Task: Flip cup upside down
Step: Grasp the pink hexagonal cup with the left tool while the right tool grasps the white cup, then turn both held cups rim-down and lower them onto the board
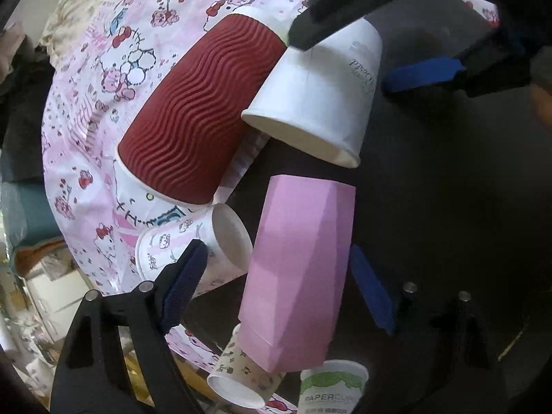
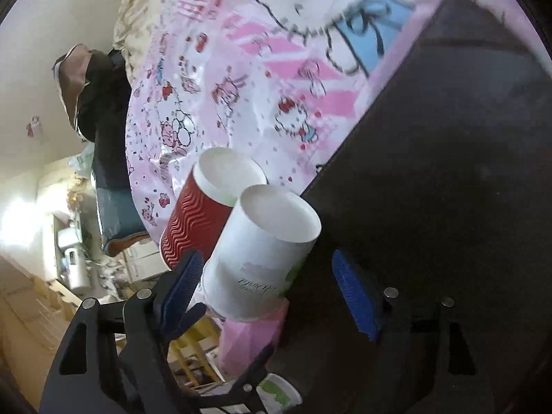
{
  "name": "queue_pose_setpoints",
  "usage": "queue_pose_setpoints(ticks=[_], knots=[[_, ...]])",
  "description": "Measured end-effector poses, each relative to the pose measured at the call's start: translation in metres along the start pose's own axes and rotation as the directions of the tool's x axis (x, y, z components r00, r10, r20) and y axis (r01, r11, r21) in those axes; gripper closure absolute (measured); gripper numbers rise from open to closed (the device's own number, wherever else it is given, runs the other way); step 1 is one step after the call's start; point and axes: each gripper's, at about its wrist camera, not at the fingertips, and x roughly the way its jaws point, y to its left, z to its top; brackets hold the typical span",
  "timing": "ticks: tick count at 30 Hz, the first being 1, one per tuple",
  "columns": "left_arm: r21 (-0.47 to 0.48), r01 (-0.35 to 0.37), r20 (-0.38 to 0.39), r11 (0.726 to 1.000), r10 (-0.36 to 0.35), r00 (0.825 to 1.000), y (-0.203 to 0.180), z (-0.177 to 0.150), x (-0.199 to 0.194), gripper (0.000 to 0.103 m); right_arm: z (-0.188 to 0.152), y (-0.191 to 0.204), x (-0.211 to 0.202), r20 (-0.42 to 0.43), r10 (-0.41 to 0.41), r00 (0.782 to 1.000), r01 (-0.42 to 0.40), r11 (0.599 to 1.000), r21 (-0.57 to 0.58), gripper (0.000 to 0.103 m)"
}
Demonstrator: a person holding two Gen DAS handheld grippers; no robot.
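Note:
A pink faceted cup point(image 1: 300, 272) sits between the fingers of my left gripper point(image 1: 279, 283), whose blue pads stand wide open on either side without touching it. A white paper cup point(image 1: 321, 103) with the bottom upward stands beside a red ribbed cup point(image 1: 193, 110). My right gripper point(image 2: 272, 283) is open around the white cup point(image 2: 262, 255), pads apart from its walls; it shows in the left wrist view as black fingers point(image 1: 345, 7) over the cup's bottom. The red cup point(image 2: 200, 217) also stands bottom up. The pink cup point(image 2: 252, 338) shows below.
A dark board point(image 2: 448, 172) lies on a pink cartoon-print cloth point(image 1: 103, 103). A small patterned cup point(image 1: 241, 372), a cartoon-print cup point(image 1: 193, 245) and a green "PAPERCUP" cup point(image 1: 331, 390) stand nearby. Room clutter lies beyond the table's left edge.

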Motion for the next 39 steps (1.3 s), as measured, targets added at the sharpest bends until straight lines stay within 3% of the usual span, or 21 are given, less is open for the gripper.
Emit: queue_pose_setpoints(ticks=[4, 7, 12, 14, 15, 20, 25, 30, 39], knots=[[0.023, -0.041, 0.003, 0.999, 0.041, 0.999, -0.006, 0.003, 0.001, 0.021, 0.007, -0.001, 0.006, 0.003, 0.016, 1.0, -0.016, 1.0, 0.007, 0.024], [0.051, -0.081, 0.009, 0.995, 0.081, 0.997, -0.013, 0.007, 0.001, 0.025, 0.009, 0.004, 0.01, 0.014, 0.004, 1.0, -0.004, 1.0, -0.014, 0.038], [0.098, -0.119, 0.03, 0.988, 0.117, 0.993, -0.025, 0.013, 0.0, 0.033, 0.006, 0.004, 0.009, 0.019, 0.003, 1.0, -0.002, 0.997, -0.074, 0.04], [0.106, -0.111, 0.03, 0.988, 0.108, 0.994, -0.029, 0.016, -0.002, 0.05, 0.007, 0.002, -0.001, 0.05, -0.011, 0.999, 0.016, 0.995, -0.094, 0.041], [0.099, -0.088, 0.01, 0.991, 0.087, 0.996, -0.029, 0.018, -0.001, 0.052, 0.008, -0.001, -0.01, 0.07, -0.018, 0.997, 0.026, 0.995, -0.1, 0.041], [0.092, -0.107, 0.022, 0.99, 0.105, 0.994, -0.029, 0.024, 0.002, 0.052, 0.008, -0.009, -0.057, 0.148, -0.067, 0.987, 0.088, 0.987, -0.136, 0.041], [0.036, -0.109, 0.067, 0.993, 0.107, 0.992, -0.023, 0.022, -0.002, 0.053, -0.006, -0.024, -0.099, 0.188, -0.123, 0.974, 0.154, 0.975, -0.158, 0.041], [-0.068, -0.046, 0.152, 0.997, 0.056, 0.987, -0.002, 0.013, -0.024, 0.053, -0.028, -0.024, -0.121, 0.202, -0.136, 0.97, 0.179, 0.96, -0.216, 0.041], [-0.247, 0.079, 0.334, 0.966, 0.008, 0.943, 0.014, -0.023, -0.085, 0.054, -0.063, -0.012, -0.141, 0.239, -0.126, 0.963, 0.202, 0.923, -0.327, 0.041]])
